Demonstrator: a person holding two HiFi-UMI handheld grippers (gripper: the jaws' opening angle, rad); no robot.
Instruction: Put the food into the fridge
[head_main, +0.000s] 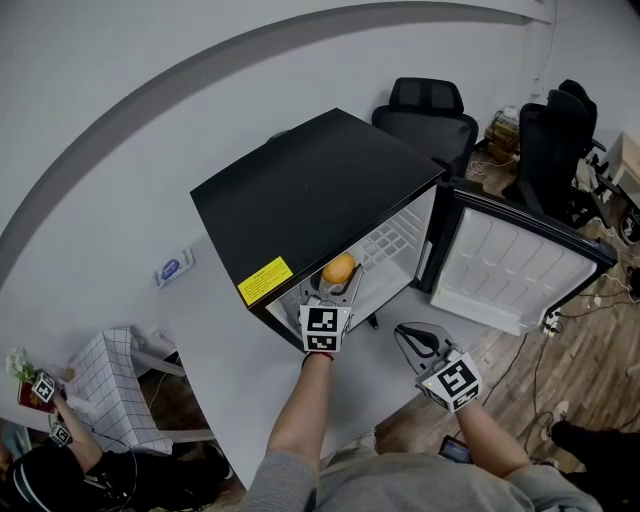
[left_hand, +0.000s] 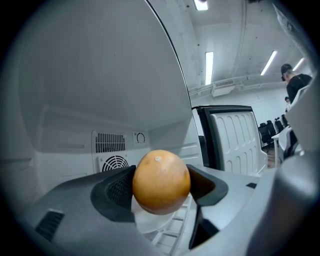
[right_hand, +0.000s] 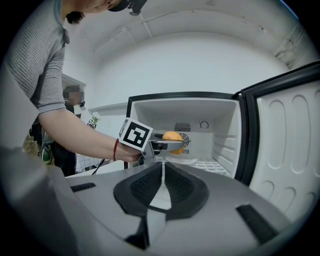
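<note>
A black mini fridge (head_main: 310, 190) stands on a white table (head_main: 230, 360) with its door (head_main: 510, 265) swung open to the right. My left gripper (head_main: 334, 284) reaches into the white interior, shut on an orange (head_main: 339, 267). In the left gripper view the orange (left_hand: 161, 181) sits clamped between both dark pads, just above a white plate (left_hand: 150, 223) on the wire shelf. The right gripper view shows the orange (right_hand: 173, 136), the plate (right_hand: 181, 160) and the fridge's back wall (right_hand: 210, 135). My right gripper (head_main: 408, 333) hangs outside in front of the fridge, its jaws (right_hand: 162, 185) shut on nothing.
Black office chairs (head_main: 430, 110) stand behind the fridge and at the far right (head_main: 555, 140). A person (head_main: 60, 460) sits at the lower left beside a checked cloth (head_main: 110, 380). Cables lie on the wooden floor (head_main: 560, 350) below the open door.
</note>
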